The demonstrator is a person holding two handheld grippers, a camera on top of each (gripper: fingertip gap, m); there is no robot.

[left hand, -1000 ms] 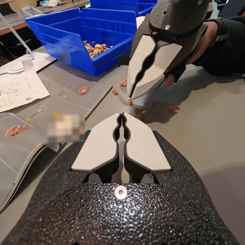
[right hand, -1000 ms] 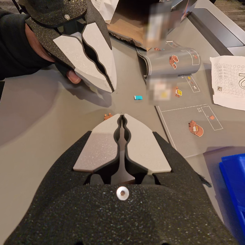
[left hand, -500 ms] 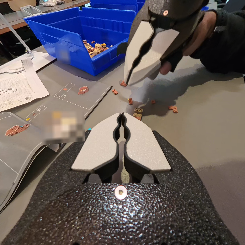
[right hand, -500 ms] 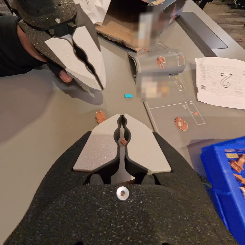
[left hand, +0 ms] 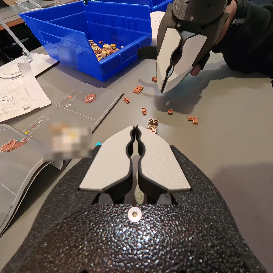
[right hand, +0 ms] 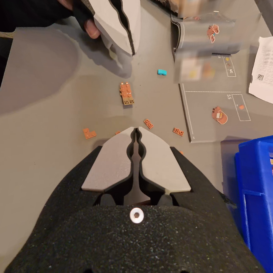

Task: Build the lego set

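Observation:
My left gripper (left hand: 135, 127) is shut with nothing between its pads and hovers low over the grey table (left hand: 221, 147). A small brown and tan brick assembly (left hand: 153, 125) lies just right of its tips, and it also shows in the right wrist view (right hand: 127, 94). My right gripper (right hand: 135, 129) is shut and bare too. In the left wrist view it (left hand: 162, 90) hangs above the loose brown plates: a larger plate (left hand: 138, 89), two small two-stud plates (left hand: 126, 100) (left hand: 144, 111), a tiny square piece (left hand: 170, 111) and an L-shaped plate (left hand: 193, 120).
A blue bin (left hand: 94, 37) with several brown and tan bricks stands at the back left. An open instruction booklet (left hand: 82, 106) and a white paper sheet (left hand: 17, 94) lie at the left. A teal piece (right hand: 162, 72) lies near the booklet. A second blue bin (right hand: 257, 184) is at the right. The tips of one gripper are about 10 centimeters away from the tips of the other. The L-shaped plate (left hand: 193, 120) is closer to my right gripper, around 7 centimeters from its tips; the left tips are 12 centimeters off. The right camera catches it too, in the right wrist view (right hand: 90, 133).
My right gripper has drawn back and up from the assembly toward the bin side, staying shut. The left gripper has stayed still and shut.

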